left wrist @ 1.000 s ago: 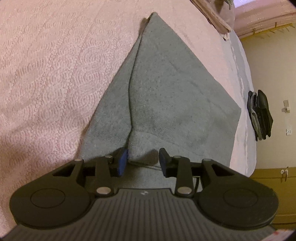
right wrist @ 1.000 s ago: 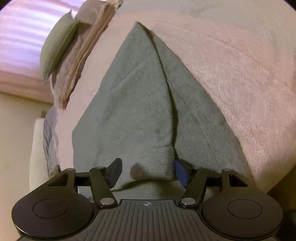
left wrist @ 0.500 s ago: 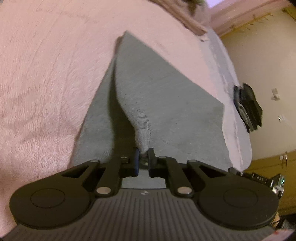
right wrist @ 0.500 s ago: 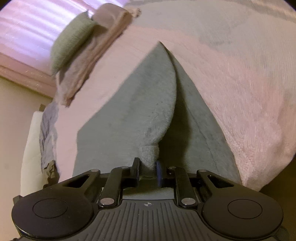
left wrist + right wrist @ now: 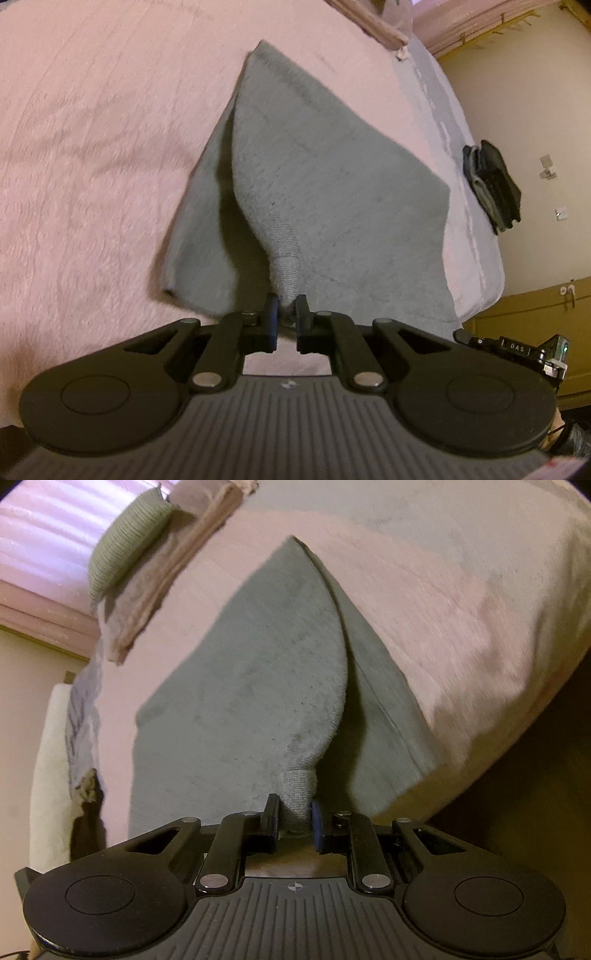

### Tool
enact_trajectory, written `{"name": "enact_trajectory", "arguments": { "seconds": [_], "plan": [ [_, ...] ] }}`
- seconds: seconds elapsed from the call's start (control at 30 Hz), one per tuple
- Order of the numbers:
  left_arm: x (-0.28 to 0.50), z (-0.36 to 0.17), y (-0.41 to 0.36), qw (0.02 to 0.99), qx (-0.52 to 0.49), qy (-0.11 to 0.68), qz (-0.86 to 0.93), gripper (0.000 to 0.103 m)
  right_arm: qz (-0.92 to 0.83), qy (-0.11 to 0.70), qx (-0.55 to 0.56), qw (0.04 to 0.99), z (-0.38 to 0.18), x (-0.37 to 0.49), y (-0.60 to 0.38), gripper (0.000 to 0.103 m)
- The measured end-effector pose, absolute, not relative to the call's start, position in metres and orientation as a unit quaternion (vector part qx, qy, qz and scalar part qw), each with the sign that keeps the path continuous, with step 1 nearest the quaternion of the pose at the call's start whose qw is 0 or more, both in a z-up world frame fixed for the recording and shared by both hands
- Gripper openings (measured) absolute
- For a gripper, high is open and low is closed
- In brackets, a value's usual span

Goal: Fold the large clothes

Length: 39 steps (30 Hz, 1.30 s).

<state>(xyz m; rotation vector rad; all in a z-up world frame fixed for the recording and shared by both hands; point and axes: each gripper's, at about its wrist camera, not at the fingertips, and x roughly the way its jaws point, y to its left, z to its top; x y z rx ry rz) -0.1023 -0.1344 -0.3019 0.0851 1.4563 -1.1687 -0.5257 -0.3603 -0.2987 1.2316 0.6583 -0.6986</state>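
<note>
The bed [image 5: 92, 147] fills both of your views, under a pink textured cover. On it, straight ahead of each hand-held gripper, lies the grey garment [image 5: 332, 177]: its long axis runs away from you, wide at the near end and narrowing to a far tip that points toward the folded pile [image 5: 147, 576] at the back. Most of the garment lies flat; its upper layer rises off the lower one along the near edge.

Your left hand-held gripper [image 5: 286, 317] is closed narrow on a ribbed corner of that near edge, which is lifted above the layer beneath, casting a shadow just to its left. Your right hand-held gripper [image 5: 293, 818] is likewise pinched on the other ribbed corner [image 5: 297, 794], raised, with the lower layer showing just to its right near the bed's edge.

Off to the left hand-held gripper's right, a small black object [image 5: 493, 186] rests by the bed's far side.
</note>
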Motion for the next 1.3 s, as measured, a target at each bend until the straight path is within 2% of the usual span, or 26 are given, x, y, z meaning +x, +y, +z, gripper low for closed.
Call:
{"name": "enact_trajectory", "arguments": {
  "seconds": [0.27,0.37,0.5,0.6,0.8,0.9,1.3],
  "plan": [
    [-0.109,-0.321,-0.132,0.595,0.096,0.619,-0.504,0.008,-0.319,0.346,0.522,0.711,-0.322,-0.522,-0.363,0.016],
    [-0.110,-0.317,-0.127,0.600,0.120,0.613,-0.500,0.010,-0.335,0.378,0.488,0.712,-0.315,-0.516,-0.357,0.025],
    [-0.110,-0.298,-0.114,0.616,0.144,0.604,-0.485,0.009,-0.362,0.399,0.456,0.708,-0.294,-0.512,-0.350,0.048],
    [-0.110,-0.275,-0.104,0.628,0.141,0.598,-0.479,0.009,-0.363,0.388,0.448,0.719,-0.272,-0.509,-0.345,0.055],
    [-0.118,-0.226,-0.110,0.647,0.138,0.565,-0.492,0.010,-0.367,0.359,0.434,0.740,-0.226,-0.488,-0.333,0.060],
    [-0.127,-0.207,-0.116,0.651,0.147,0.547,-0.506,0.014,-0.371,0.342,0.435,0.746,-0.209,-0.484,-0.329,0.060],
    [-0.149,-0.173,-0.135,0.659,0.193,0.498,-0.529,0.037,-0.404,0.315,0.411,0.754,-0.164,-0.516,-0.332,0.061]
  ]
}}
